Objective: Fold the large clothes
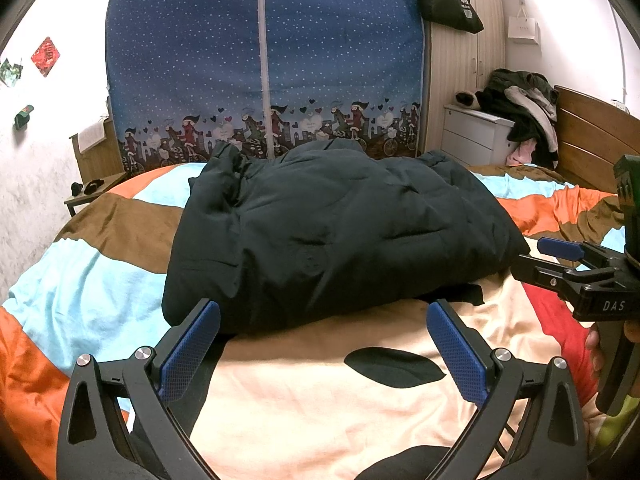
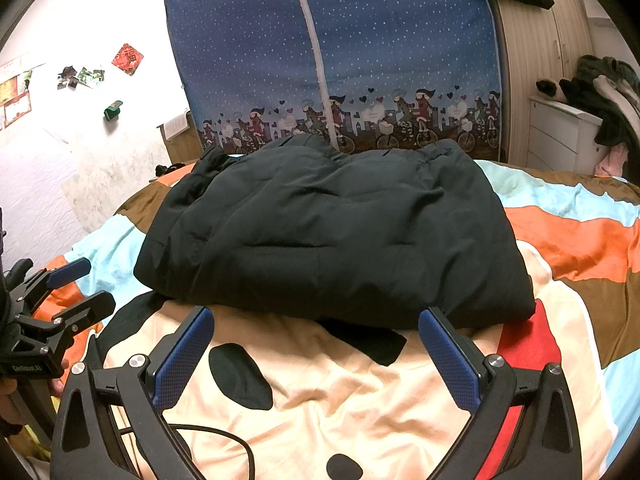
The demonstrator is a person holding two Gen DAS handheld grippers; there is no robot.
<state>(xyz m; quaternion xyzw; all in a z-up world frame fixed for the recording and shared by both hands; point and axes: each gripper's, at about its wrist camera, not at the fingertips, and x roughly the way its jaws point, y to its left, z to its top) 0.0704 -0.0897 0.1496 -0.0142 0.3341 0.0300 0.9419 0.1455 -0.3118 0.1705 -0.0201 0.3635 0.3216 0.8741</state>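
Left wrist view: a dark padded jacket (image 1: 336, 232) lies folded into a thick bundle on the bed (image 1: 100, 276), on top of a striped cover of orange, brown and pale blue. The left gripper (image 1: 323, 332) sits just short of the jacket's near edge; its blue-padded fingers (image 1: 190, 350) are spread wide and hold nothing. The right gripper (image 1: 560, 264) enters at the jacket's right corner, its fingers parted by a narrow gap with nothing between them. Behind the jacket stands a blue dotted fabric wardrobe (image 1: 264, 60), and to the right of that a white drawer unit (image 1: 476, 136) heaped with clothes.

Right wrist view: the jacket (image 2: 332, 236) lies ahead, its near edge resting on a cream blanket with black patches (image 2: 320, 392). The right gripper (image 2: 316, 340) has its fingers (image 2: 450, 360) wide apart and empty, tips close to the jacket's hem. The left gripper (image 2: 80, 288) shows off the jacket's left corner, fingers apart, gripping nothing.
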